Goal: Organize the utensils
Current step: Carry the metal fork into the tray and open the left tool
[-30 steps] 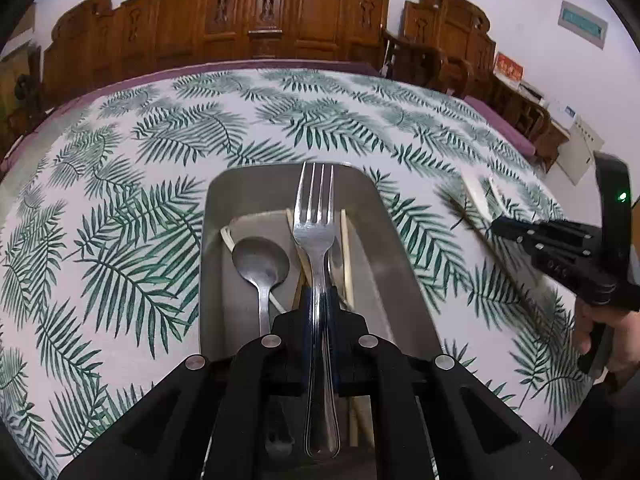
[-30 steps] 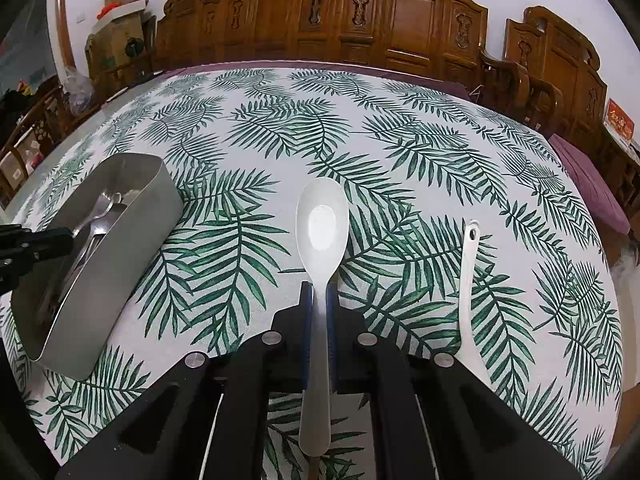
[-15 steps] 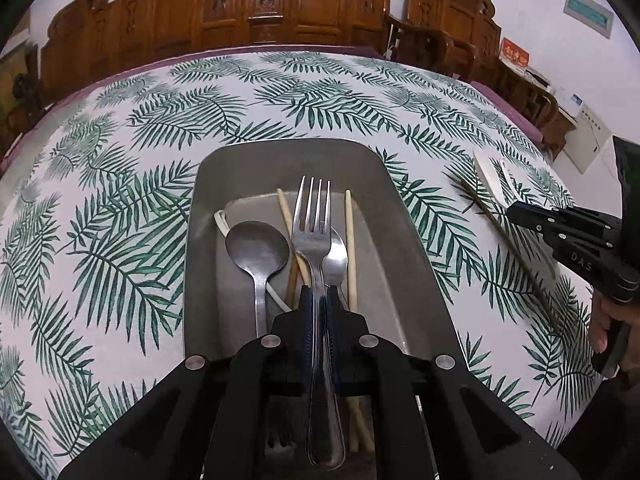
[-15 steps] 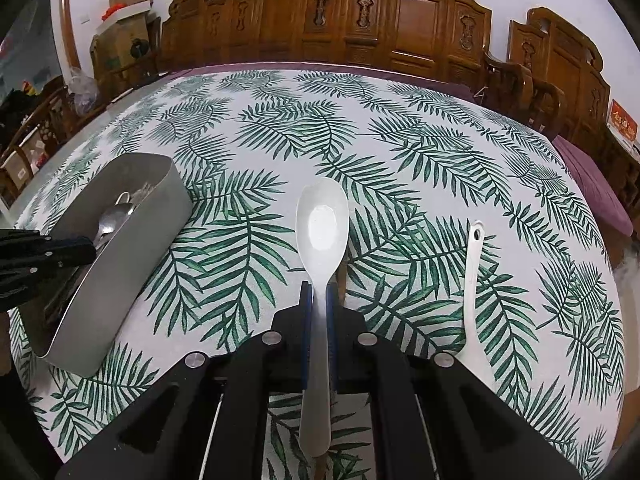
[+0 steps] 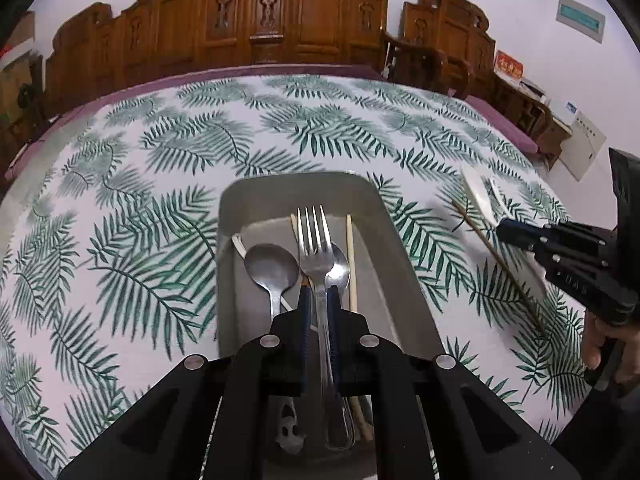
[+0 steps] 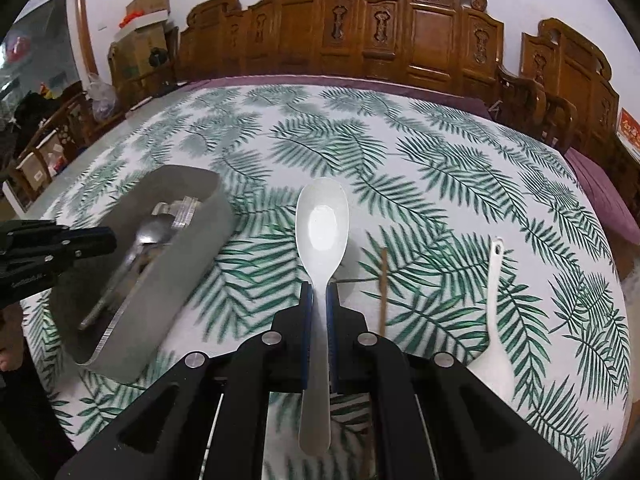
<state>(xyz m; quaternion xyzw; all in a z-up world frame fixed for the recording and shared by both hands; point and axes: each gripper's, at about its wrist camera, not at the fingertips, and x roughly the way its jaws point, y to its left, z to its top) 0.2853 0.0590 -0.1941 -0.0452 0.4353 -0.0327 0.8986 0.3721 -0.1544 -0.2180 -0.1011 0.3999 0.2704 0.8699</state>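
While L gripper (image 5: 317, 296) pinches a shiny steel fork (image 5: 316, 240) over the grey rounded-corner tray (image 5: 404, 276), R gripper (image 6: 319, 296) clamps a smooth white oval spoon (image 6: 322, 228) above leaf-print cloth (image 6: 440, 184).

spoons (image 5: 272, 268) in tray (image 5: 404, 280), chopstick (image 5: 500, 260) right

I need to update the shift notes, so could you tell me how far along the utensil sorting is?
Partly done. A metal spoon and pale chopsticks already lie in the grey tray. The left gripper holds a fork over the tray; the right gripper holds a white spoon. Still on the tablecloth: a white ladle and a brown chopstick.
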